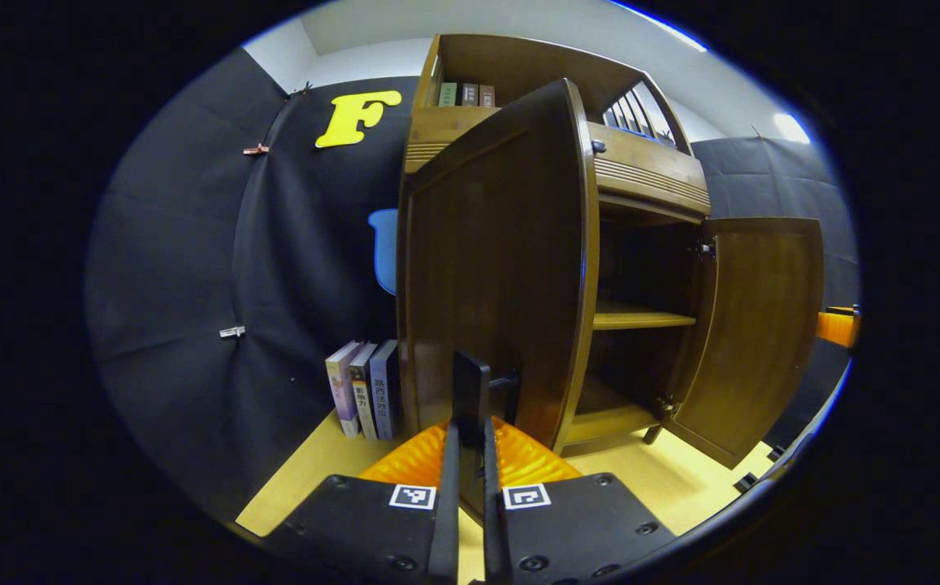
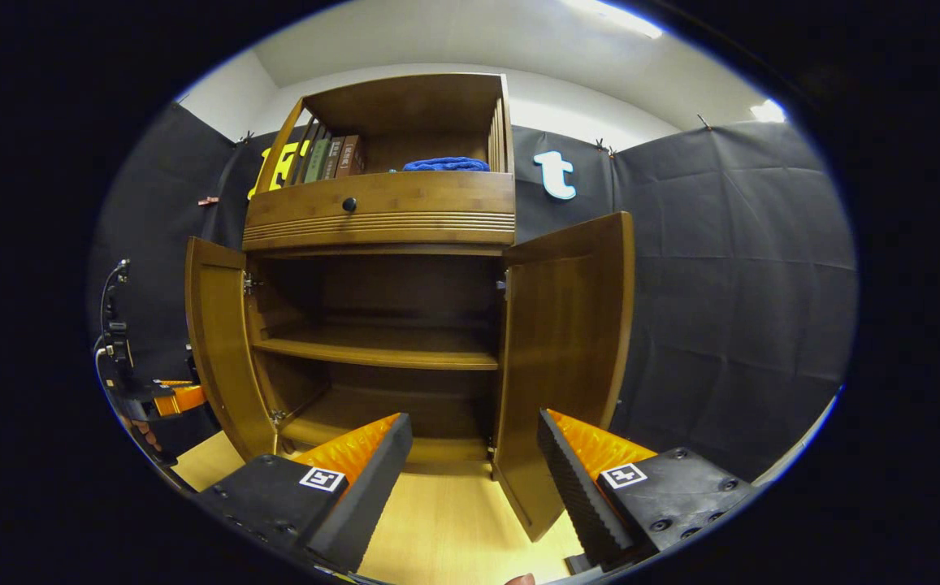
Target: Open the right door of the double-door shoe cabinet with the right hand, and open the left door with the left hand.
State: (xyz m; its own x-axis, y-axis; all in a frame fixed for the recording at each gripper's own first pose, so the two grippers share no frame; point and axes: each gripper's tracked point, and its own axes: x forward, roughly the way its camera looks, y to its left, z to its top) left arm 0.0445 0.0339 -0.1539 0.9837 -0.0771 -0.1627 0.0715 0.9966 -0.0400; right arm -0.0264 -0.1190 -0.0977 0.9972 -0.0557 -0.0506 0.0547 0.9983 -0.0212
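The left gripper has its two fingers pressed nearly together, while the right gripper holds its fingers spread wide apart.

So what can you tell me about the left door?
The left door is a tall panel of dark brown wood with a raised frame and a gently curved top. It is swung wide open on hinges at the cabinet's left side. The left gripper is shut on the small dark handle low on the door's front. Its lower edge hangs above the pale floor.
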